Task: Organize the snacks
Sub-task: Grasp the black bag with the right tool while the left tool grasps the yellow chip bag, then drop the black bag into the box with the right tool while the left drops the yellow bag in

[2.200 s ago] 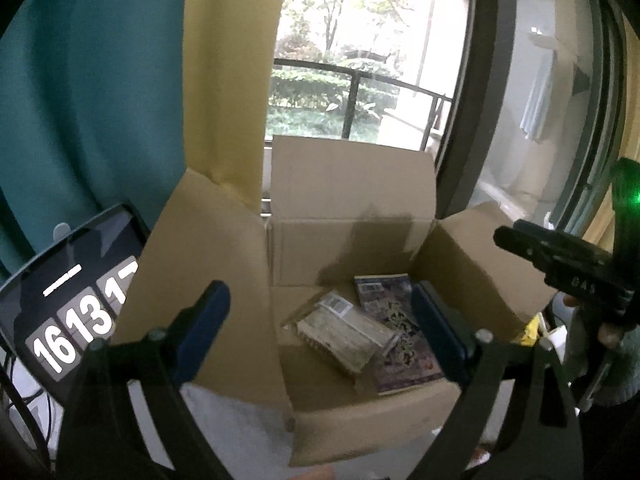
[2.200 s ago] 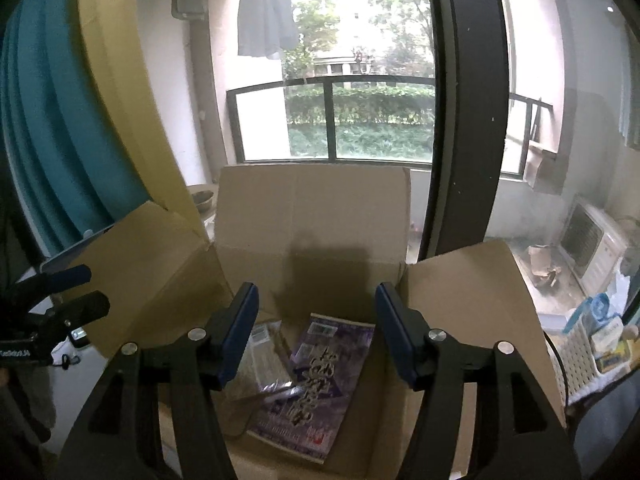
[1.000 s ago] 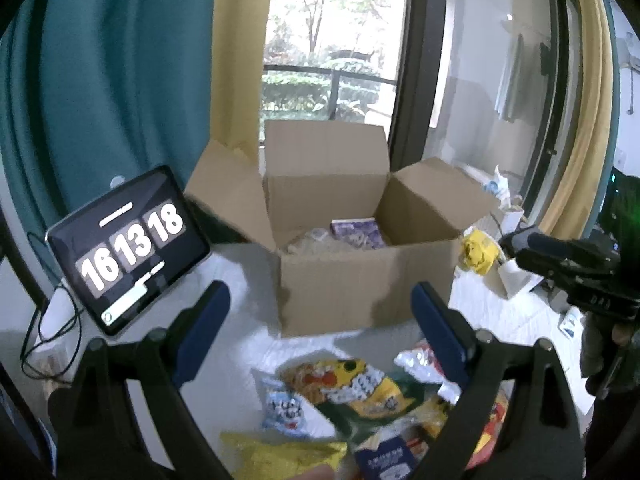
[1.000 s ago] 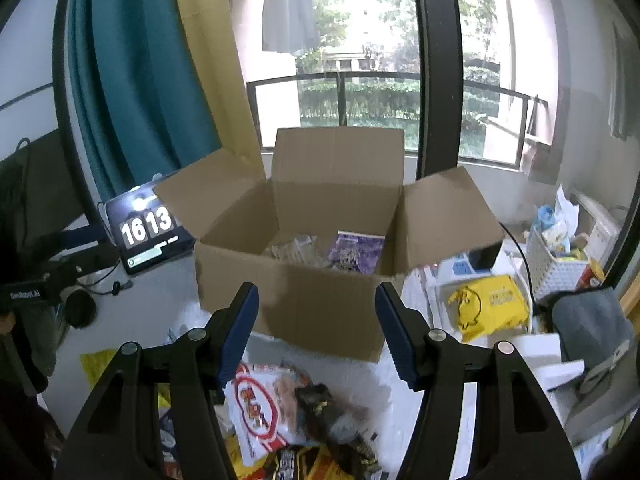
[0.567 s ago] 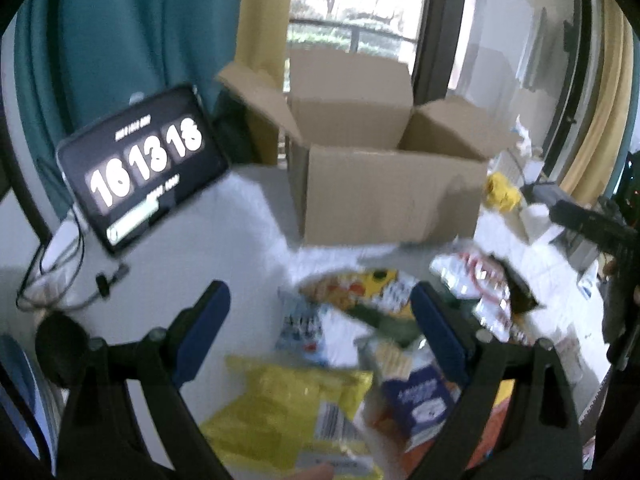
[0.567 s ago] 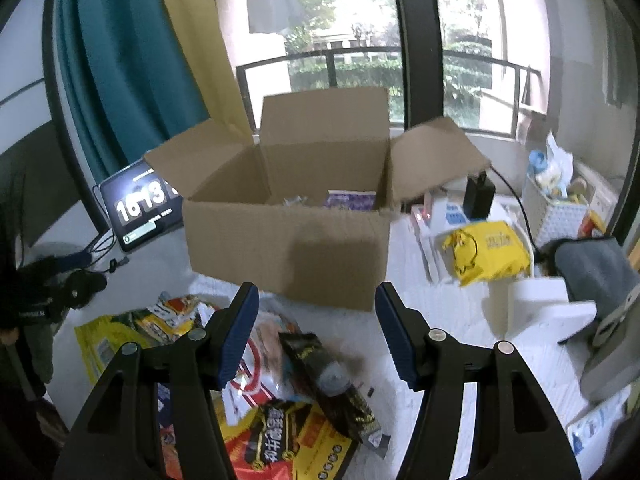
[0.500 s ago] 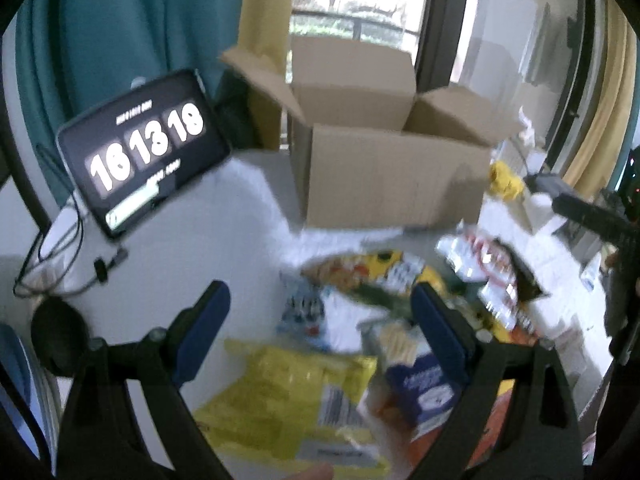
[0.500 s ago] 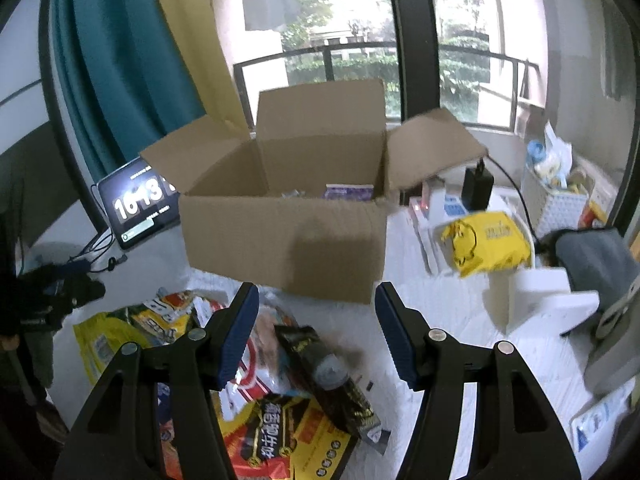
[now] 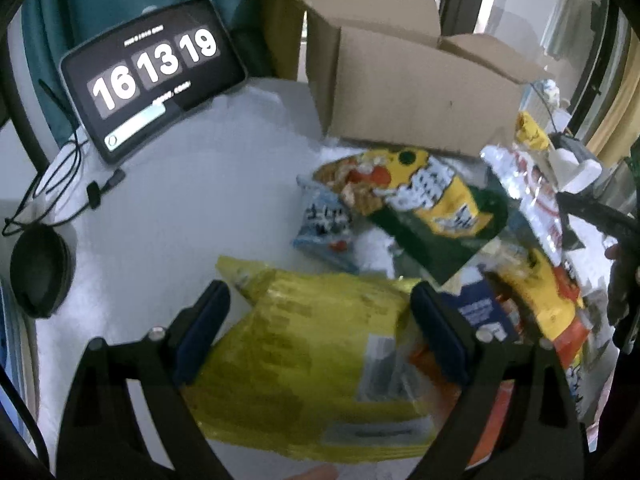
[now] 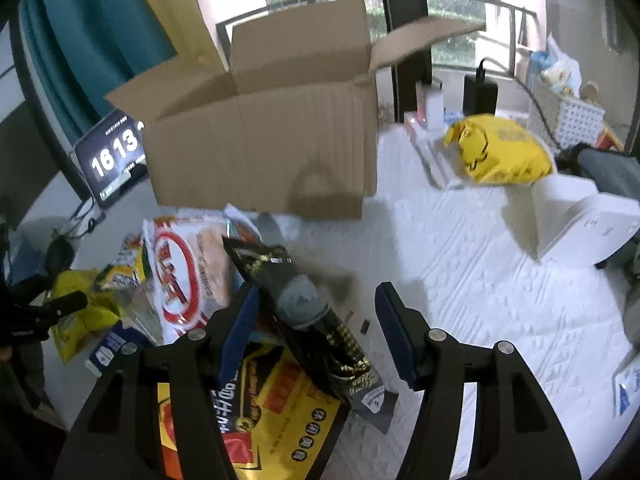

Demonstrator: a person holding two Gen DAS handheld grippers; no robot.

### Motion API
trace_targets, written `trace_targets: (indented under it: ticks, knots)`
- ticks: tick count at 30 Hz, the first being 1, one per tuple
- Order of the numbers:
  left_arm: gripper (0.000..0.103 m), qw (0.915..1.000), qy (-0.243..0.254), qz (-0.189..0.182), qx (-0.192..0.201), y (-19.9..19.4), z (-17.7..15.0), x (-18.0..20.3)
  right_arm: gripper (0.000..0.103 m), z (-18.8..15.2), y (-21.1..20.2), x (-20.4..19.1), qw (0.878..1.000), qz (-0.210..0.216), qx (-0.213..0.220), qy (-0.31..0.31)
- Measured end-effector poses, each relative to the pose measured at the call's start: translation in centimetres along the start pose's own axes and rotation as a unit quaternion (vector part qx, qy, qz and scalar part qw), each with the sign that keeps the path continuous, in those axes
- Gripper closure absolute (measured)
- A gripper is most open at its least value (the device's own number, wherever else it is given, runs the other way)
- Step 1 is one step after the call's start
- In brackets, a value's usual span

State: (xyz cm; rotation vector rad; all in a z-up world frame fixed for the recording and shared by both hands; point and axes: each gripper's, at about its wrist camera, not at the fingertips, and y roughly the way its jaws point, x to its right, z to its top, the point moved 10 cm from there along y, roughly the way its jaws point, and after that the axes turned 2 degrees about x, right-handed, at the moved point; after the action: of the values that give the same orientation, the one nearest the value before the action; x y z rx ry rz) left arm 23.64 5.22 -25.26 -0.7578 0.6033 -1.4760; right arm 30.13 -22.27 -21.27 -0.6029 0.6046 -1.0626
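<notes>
Both tools gape: left tool (image 9: pixel 320 332) over yellow bag (image 9: pixel 320 344)

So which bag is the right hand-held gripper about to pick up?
Find the big cardboard box on the white table. In front of it lies a heap of snack bags, and the open right hand-held gripper hovers over the black bag. It is the only long, narrow, dark one with gold writing, lying across the red-and-yellow bag.

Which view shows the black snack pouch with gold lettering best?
The right wrist view: the black pouch lies in full between the open right gripper jaws. The left wrist view shows no recognizable part of it among the piled snacks.
</notes>
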Motion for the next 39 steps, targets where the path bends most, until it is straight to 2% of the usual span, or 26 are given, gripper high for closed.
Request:
trace_targets:
  ticks: [7, 11, 14, 17, 25, 39]
  knots:
    - [0.010, 0.9993, -0.016, -0.021, -0.028, 1.7, -1.6, 0.0, 0.039, -1.2, 1.8, -0.2, 1.000, 0.007, -0.026, -0.005]
    - [0.011, 0.9995, 0.002, -0.022, -0.022, 1.6, -1.8, 0.7, 0.055, -1.5, 2.1, -0.4, 1.000, 0.009, -0.027, -0.004]
    - [0.018, 0.9995, 0.010, -0.023, -0.017, 1.3, -2.0, 0.9, 0.066, -1.2, 1.7, -0.3, 1.000, 0.006, -0.020, -0.006]
    - [0.023, 0.9995, 0.007, -0.028, -0.009, 0.8, -2.0, 0.8, 0.070, -0.8, 1.1, -0.2, 1.000, 0.003, -0.012, -0.010]
    - [0.026, 0.9991, -0.001, -0.036, 0.023, -1.9, -0.7, 0.9, 0.072, 0.9, -1.1, -0.5, 1.000, 0.002, 0.017, -0.015]
    - [0.026, 0.9931, 0.000, -0.015, 0.116, -7.4, 6.2, -0.7, 0.073, 5.6, -4.5, -1.6, 0.997, 0.003, 0.068, -0.034]
